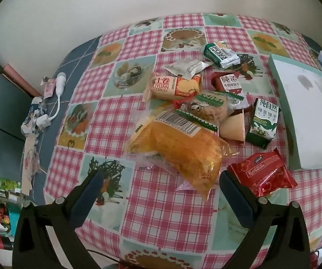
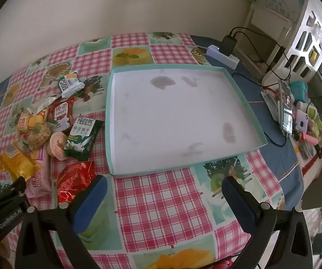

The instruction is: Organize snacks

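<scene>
Left tongs: we hold them wide open, empty, just short of the yellow cake bag, its long axis slanting across the gap.
Right tongs: wide open, empty, facing the empty tray.
Snack pile: we see it left of the tray, on the counter; left tongs nearer.

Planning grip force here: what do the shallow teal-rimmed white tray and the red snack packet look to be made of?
Shallow teal-rimmed white tray: probably cardboard, matte; thin folded walls and dull blotchy stains soaked into its floor.
Red snack packet: seemingly foil-lined plastic film, glossy; it crinkles and catches bright highlights.
</scene>
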